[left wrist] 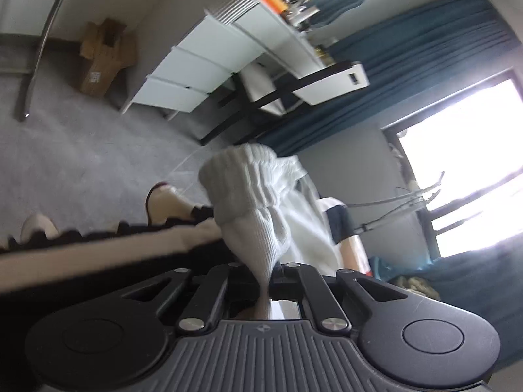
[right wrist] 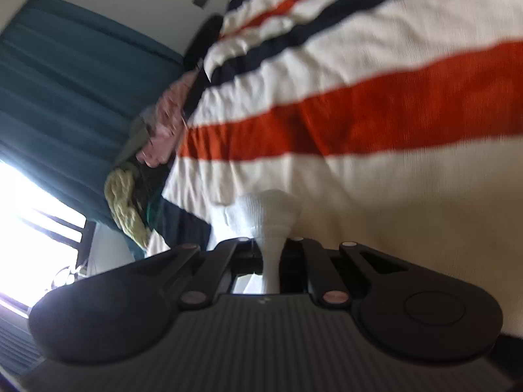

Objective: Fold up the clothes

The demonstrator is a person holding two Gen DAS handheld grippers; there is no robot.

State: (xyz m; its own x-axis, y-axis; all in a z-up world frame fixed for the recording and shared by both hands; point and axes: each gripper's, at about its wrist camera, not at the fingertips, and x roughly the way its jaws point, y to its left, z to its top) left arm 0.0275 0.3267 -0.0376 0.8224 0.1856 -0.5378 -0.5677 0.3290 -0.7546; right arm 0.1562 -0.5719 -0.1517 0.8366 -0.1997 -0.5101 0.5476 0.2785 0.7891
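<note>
A white ribbed-knit garment (left wrist: 248,196) bulges up in front of my left gripper (left wrist: 265,279), which is shut on a pinched fold of it. Its gathered elastic band curls over at the top. In the right wrist view another bunched part of the white garment (right wrist: 268,212) rises from my right gripper (right wrist: 272,256), which is shut on it too. The fingertips of both grippers are hidden by the fabric. Both views are tilted and blurred.
Cream, orange and navy striped fabric (right wrist: 359,114) fills the space close behind the right gripper. A pile of clothes (right wrist: 127,196) lies by the teal curtain (right wrist: 65,81). The left view shows grey carpet (left wrist: 81,163), a person's slippered foot (left wrist: 163,202), a white drawer unit (left wrist: 202,65) and a cardboard box (left wrist: 101,62).
</note>
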